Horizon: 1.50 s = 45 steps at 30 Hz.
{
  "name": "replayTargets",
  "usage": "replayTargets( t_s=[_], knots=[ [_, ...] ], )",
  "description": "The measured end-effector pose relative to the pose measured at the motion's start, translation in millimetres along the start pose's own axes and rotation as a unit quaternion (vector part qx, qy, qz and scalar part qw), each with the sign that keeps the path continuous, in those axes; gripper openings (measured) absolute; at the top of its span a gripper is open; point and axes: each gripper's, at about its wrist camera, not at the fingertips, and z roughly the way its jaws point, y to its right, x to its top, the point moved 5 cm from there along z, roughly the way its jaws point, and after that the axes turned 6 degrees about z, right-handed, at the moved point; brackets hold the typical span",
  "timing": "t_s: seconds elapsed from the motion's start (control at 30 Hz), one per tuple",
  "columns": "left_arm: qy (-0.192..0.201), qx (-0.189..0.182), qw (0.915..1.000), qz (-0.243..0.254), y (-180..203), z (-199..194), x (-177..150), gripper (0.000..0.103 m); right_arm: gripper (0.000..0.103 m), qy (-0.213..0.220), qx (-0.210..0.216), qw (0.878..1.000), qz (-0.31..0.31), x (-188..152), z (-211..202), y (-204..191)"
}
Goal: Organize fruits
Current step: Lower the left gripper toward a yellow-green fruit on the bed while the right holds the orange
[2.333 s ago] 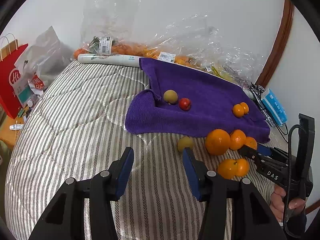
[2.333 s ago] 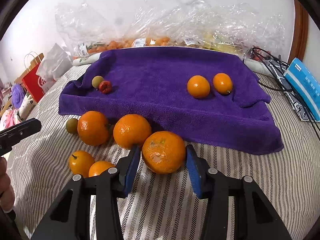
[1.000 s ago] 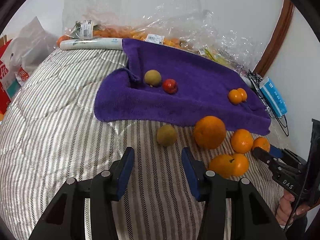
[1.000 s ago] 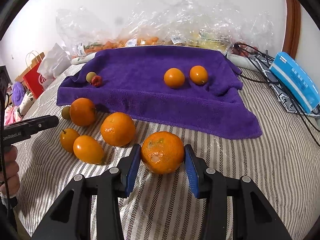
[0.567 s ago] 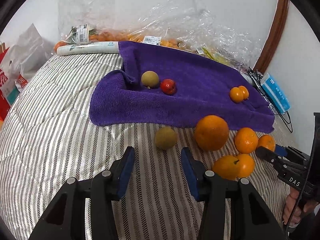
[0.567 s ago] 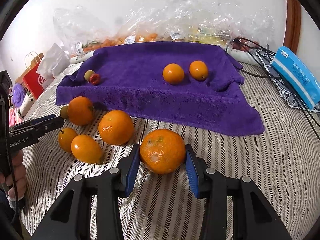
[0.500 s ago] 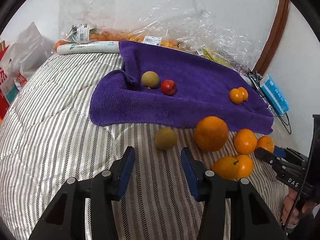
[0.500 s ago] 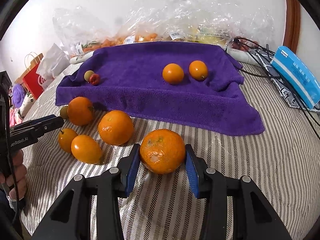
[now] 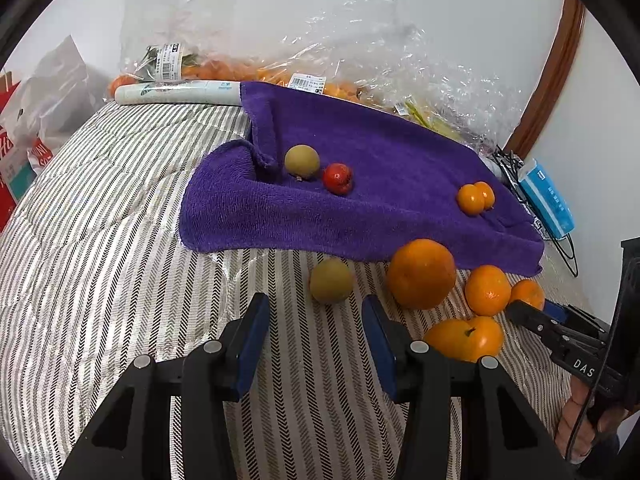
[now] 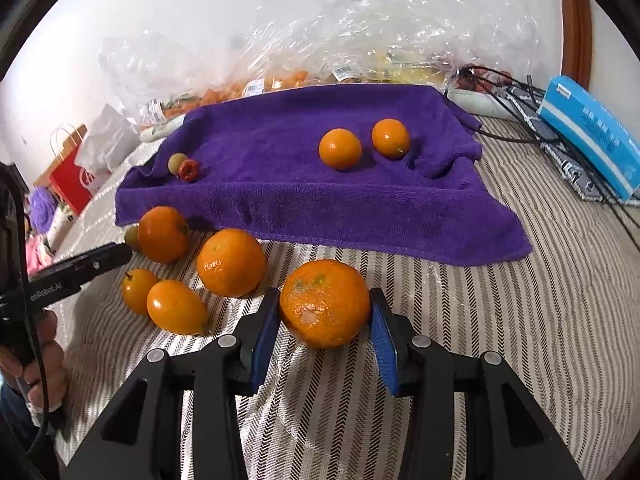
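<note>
Here, going left to right across the striped bed cover (image 9: 100, 240), the left gripper (image 9: 316, 320) hovers low with its jaws released, nothing between the blue pads; a greenish-brown fruit (image 9: 331, 281) lies on the cover just ahead of them. Behind it spreads the purple towel (image 9: 380, 168), carrying a second greenish fruit (image 9: 302, 161) touching a small red fruit (image 9: 338, 178) at its left end and two small oranges (image 10: 340, 149) near its right. Next, on the cover by the towel's front edge, sits a loose cluster — a large orange (image 9: 421, 274), another orange (image 10: 231, 262) and two elongated orange fruits (image 10: 176, 307) close together. Further right, the right gripper (image 10: 324, 322) has its jaws clenched on a mottled orange (image 10: 324, 304), both pads pressed to its sides, the fruit low over the cover. A blue box (image 10: 592, 136) lies at the far right beside dark cables.
</note>
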Motion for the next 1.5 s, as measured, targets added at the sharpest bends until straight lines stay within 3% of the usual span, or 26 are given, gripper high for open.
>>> replayTargets(
  t_s=[0.1, 0.97, 1.5],
  knots=[
    [-0.001, 0.003, 1.0, 0.003, 0.2, 0.1, -0.2, 0.045, 0.043, -0.001, -0.015, 1.0, -0.013, -0.7, 0.7, -2.6],
    [-0.003, 0.005, 0.9999, 0.01, 3.7, 2.2, 0.6, 0.046, 0.043, -0.001, -0.017, 1.0, -0.02, -2.0, -0.7, -0.6],
    [-0.003, -0.011, 0.9999, 0.012, 5.1, 3.1, 3.2, 0.042, 0.043, -0.001, -0.014, 1.0, -0.018, -1.9, -0.6, 0.0]
  ],
)
